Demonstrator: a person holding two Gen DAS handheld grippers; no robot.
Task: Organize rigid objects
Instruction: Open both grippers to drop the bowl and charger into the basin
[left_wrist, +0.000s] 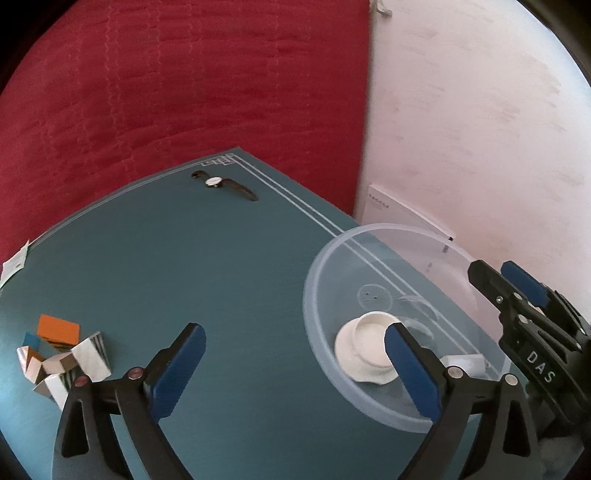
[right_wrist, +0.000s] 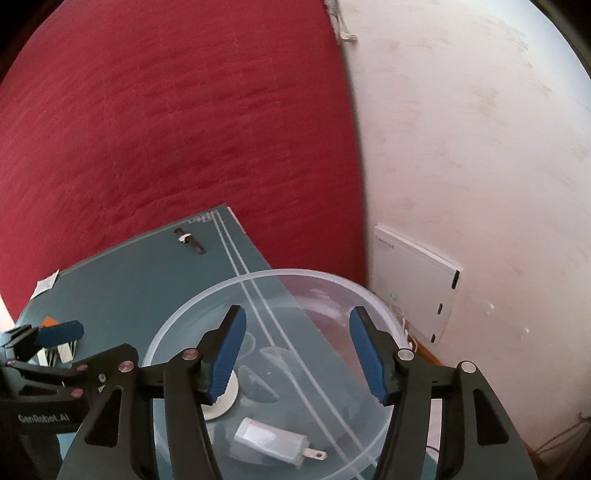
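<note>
Inside clear bowl (right_wrist: 373, 295), white cup (left_wrist: 371, 341), white charger (right_wrist: 271, 441)

Red quilted bedspread (left_wrist: 184, 92) beside pale wall (left_wrist: 480, 129)

The surface (left_wrist: 229, 280) is teal with a pale double border line. Directly on it: a clear plastic bowl (left_wrist: 321, 332) just right of the left gripper (left_wrist: 295, 354), a wristwatch (left_wrist: 223, 184) far ahead of it near the far corner, and a folded puzzle toy (left_wrist: 62, 358) to its left.
</note>
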